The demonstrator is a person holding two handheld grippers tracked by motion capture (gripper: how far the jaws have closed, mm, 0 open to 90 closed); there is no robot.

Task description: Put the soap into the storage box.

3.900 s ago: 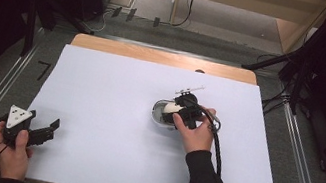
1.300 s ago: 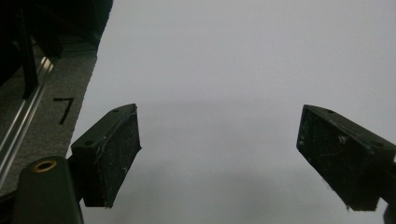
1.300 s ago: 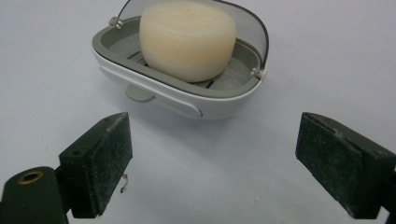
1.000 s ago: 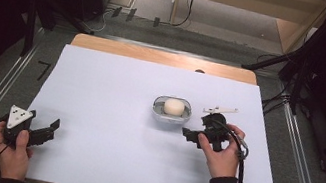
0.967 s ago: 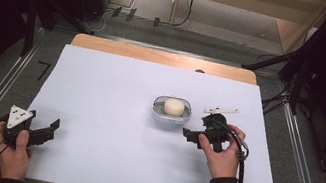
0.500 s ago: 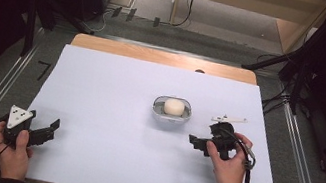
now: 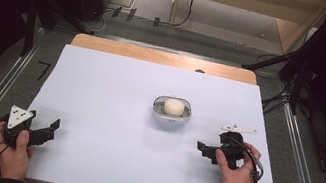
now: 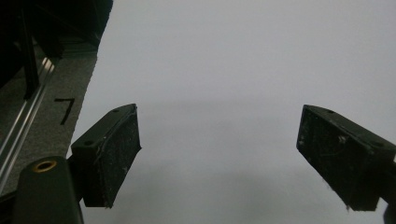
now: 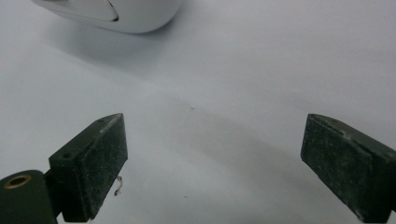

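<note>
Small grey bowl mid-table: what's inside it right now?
The small grey bowl holds one pale, rounded cream-coloured lump. The bowl's floor beneath the lump is covered, so anything under it cannot be seen.

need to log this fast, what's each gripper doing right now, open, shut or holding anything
left gripper: open, holding nothing
right gripper: open, holding nothing, near the bowl
</note>
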